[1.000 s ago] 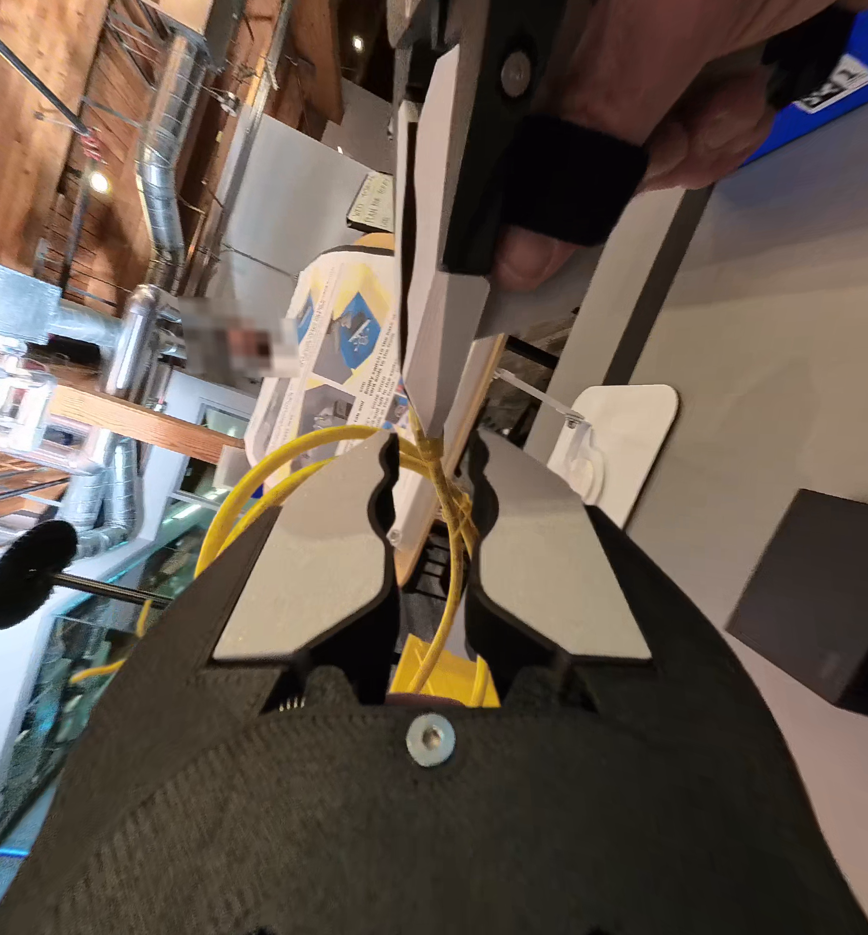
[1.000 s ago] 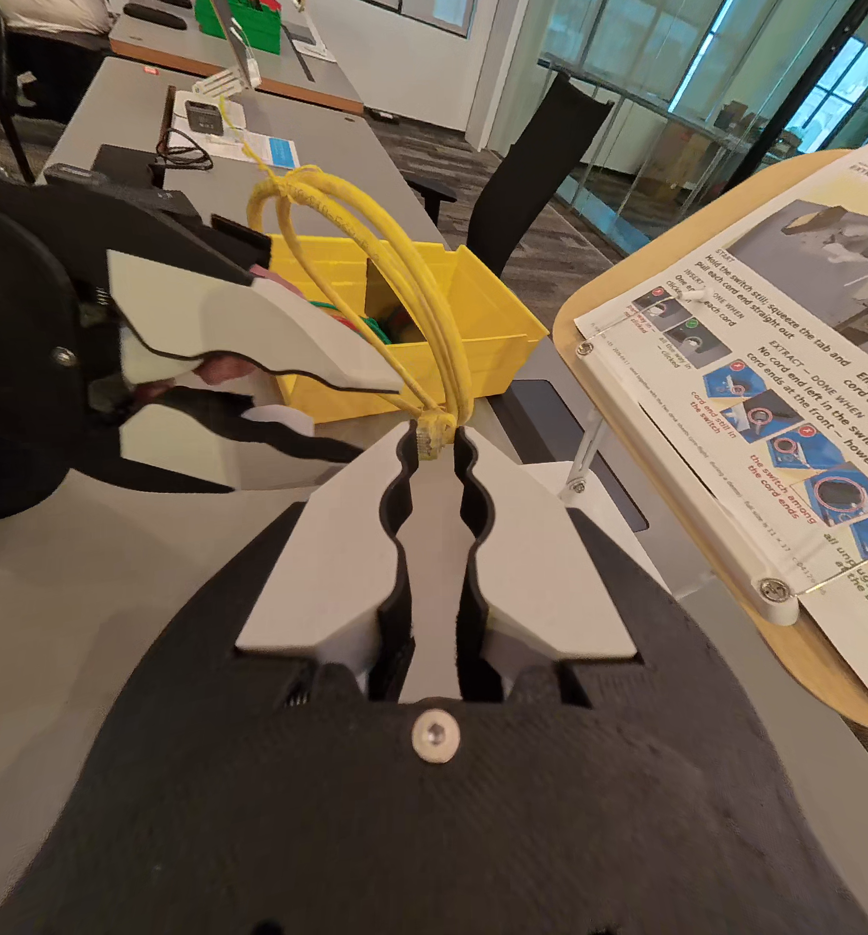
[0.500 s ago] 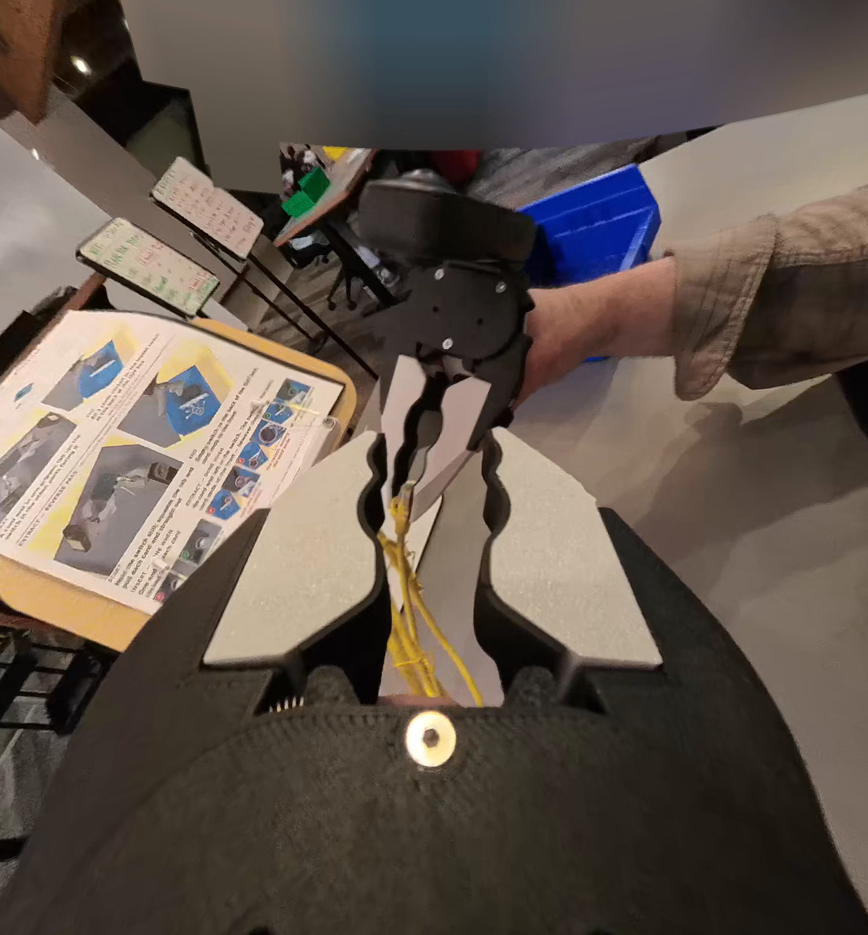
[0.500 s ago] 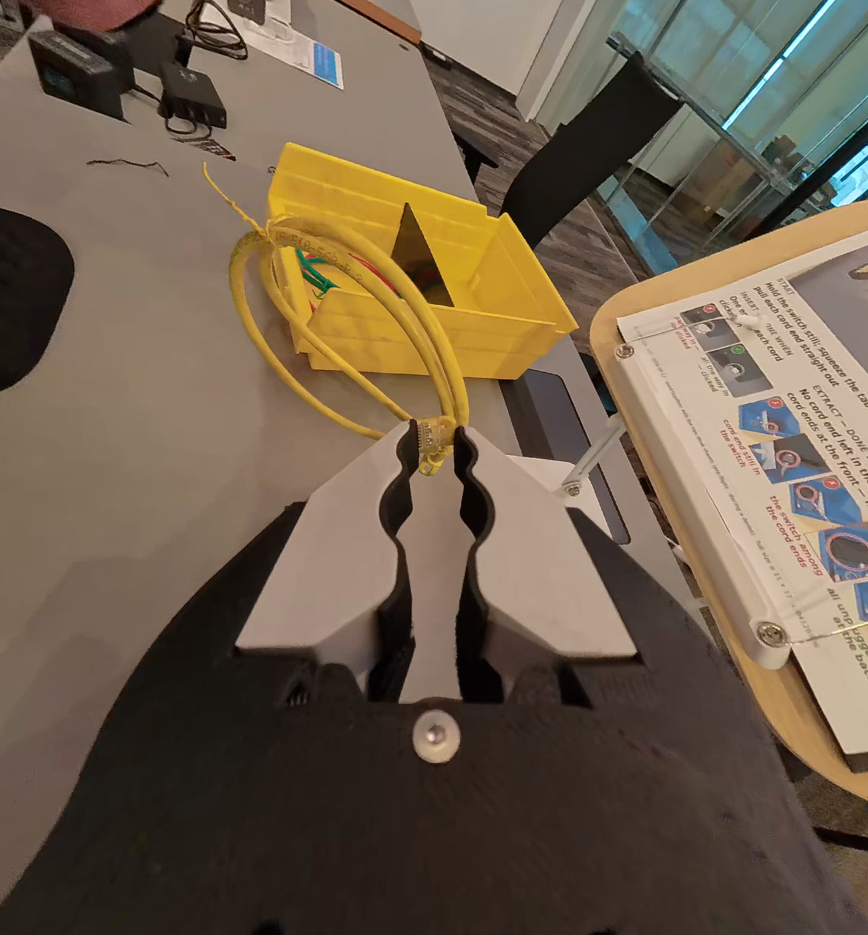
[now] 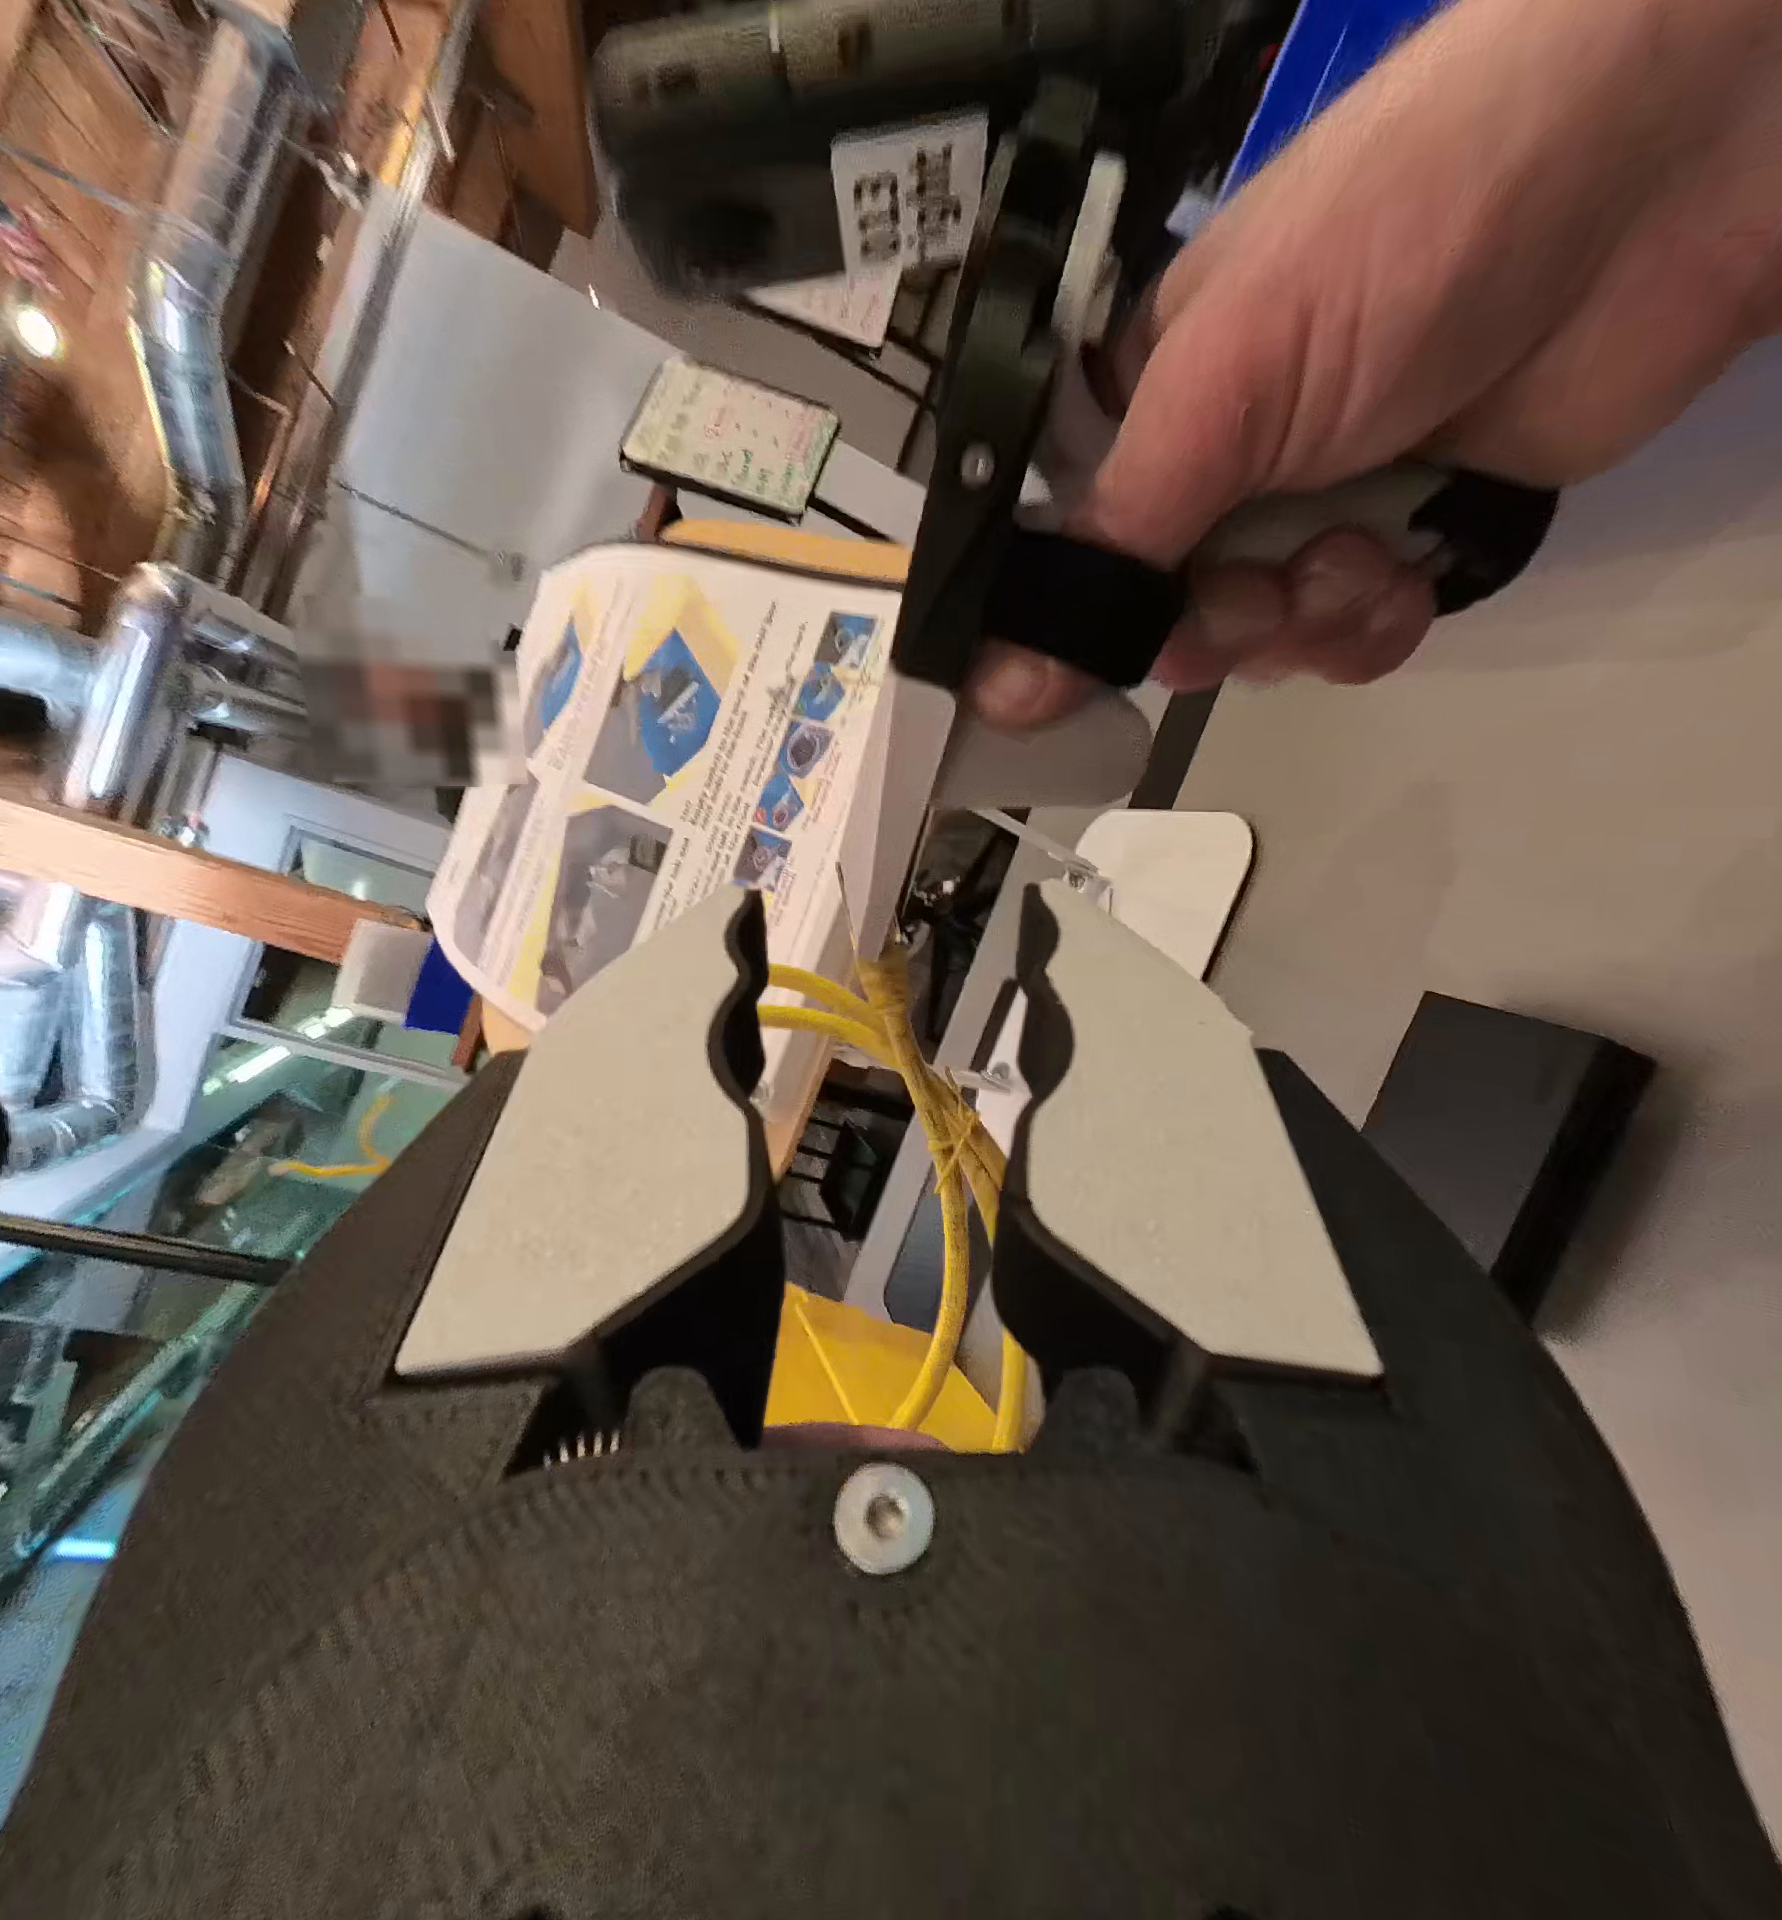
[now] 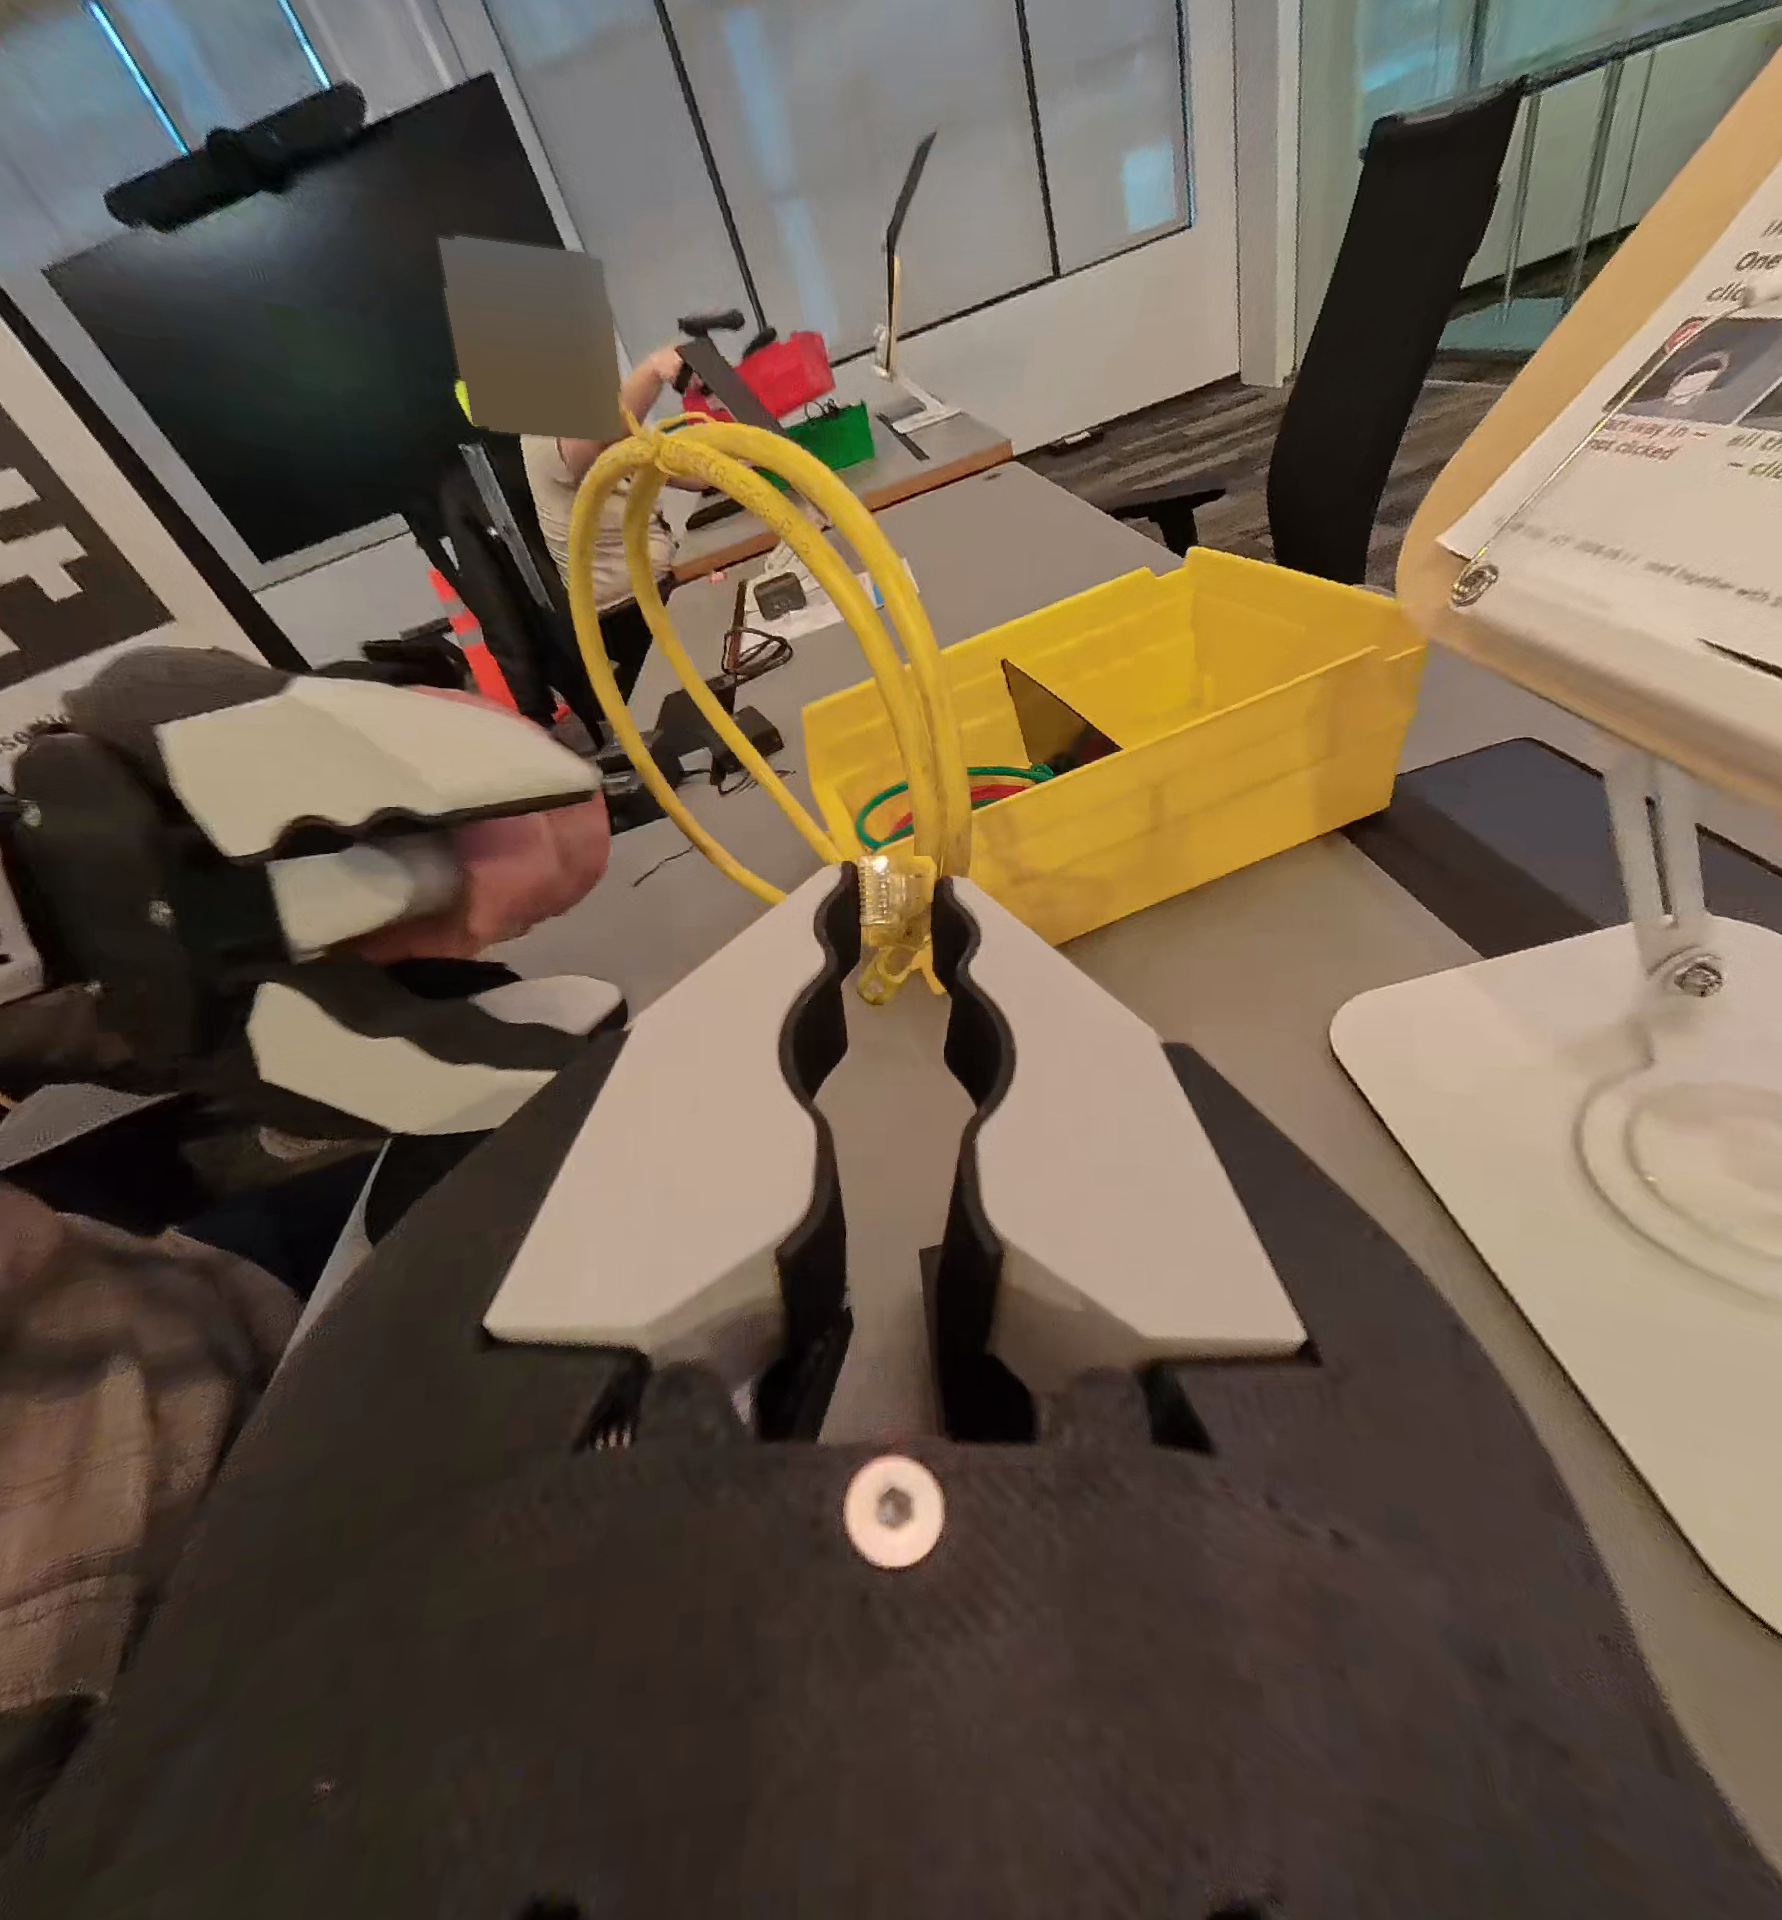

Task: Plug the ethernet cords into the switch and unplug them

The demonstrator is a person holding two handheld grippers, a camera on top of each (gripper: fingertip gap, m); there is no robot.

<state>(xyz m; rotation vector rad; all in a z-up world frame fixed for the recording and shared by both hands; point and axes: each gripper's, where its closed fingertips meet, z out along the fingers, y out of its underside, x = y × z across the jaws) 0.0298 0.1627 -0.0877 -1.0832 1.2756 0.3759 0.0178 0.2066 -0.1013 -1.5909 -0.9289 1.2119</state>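
Observation:
A coiled yellow ethernet cord (image 6: pixel 762 488), tied in a loop, stands up from my right gripper (image 6: pixel 892 904), which is shut on the cord's clear plug (image 6: pixel 885 883). My left gripper (image 6: pixel 606 894) is open at the left of that view, close beside the loop. In the left wrist view my left gripper (image 5: pixel 887 925) is open and the cord (image 5: pixel 944 1174) runs loose through the gap between the fingers. The right gripper (image 5: pixel 897 935), held by a hand, pinches the cord's end just ahead. A black box (image 5: pixel 1500 1143) sits on the grey table at the right.
A yellow bin (image 6: pixel 1178 717) with green and red cords stands behind the cord; it also shows in the left wrist view (image 5: pixel 866 1371). An instruction board (image 6: pixel 1645 468) on a white stand base (image 6: pixel 1593 1143) is at the right. A sleeve is at the lower left.
The left gripper has swung back close to the right one and its jaws stand wider, the cord between them. The right gripper kept the plug and tilted up, raising the loop.

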